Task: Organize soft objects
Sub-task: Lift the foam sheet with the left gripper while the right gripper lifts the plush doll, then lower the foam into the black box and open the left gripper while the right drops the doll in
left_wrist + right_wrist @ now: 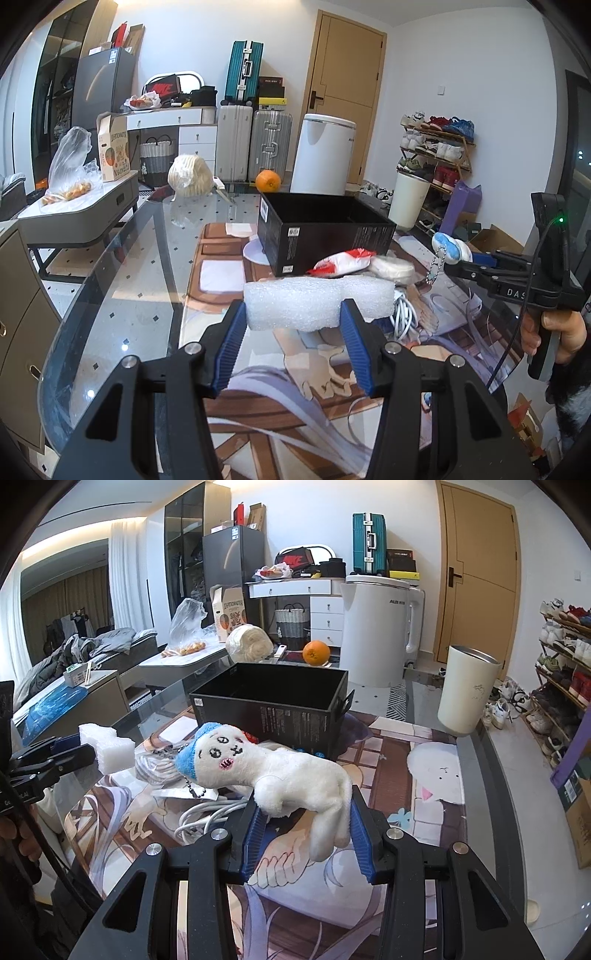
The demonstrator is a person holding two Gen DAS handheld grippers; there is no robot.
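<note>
- The white foam block (317, 302) sits clamped between the blue pads of the left claw (293, 325), lifted clear of the bench (122, 295); its long axis runs crosswise to the claw, left to right in the left wrist view, with the right end sticking out well past the pad.
- The white plush toy (280, 771) with the blue cap is pinched at its hind end by the right claw (304, 819); its long axis runs from the pads up and to the left in the right wrist view, head and ball chain (192, 789) leading, one leg dangling below the pads.
- Both things hang above the bench, near the open black box (273, 705), which looks empty and is the likely place for them.
- Risks, as a judgement: the foam is gripped off-centre, so the overhanging end could catch the box wall and twist out of the pads.
- The toy is held only by its soft rear, so it may sag or slip loose; the chain could snag on the white cable (207, 812) lying below.
- The two claws are close together, so they could collide on the way to the box.
- The red-and-white packet (343, 263) and the round white pad (393, 272) lie against the box's front, untouched.
</note>
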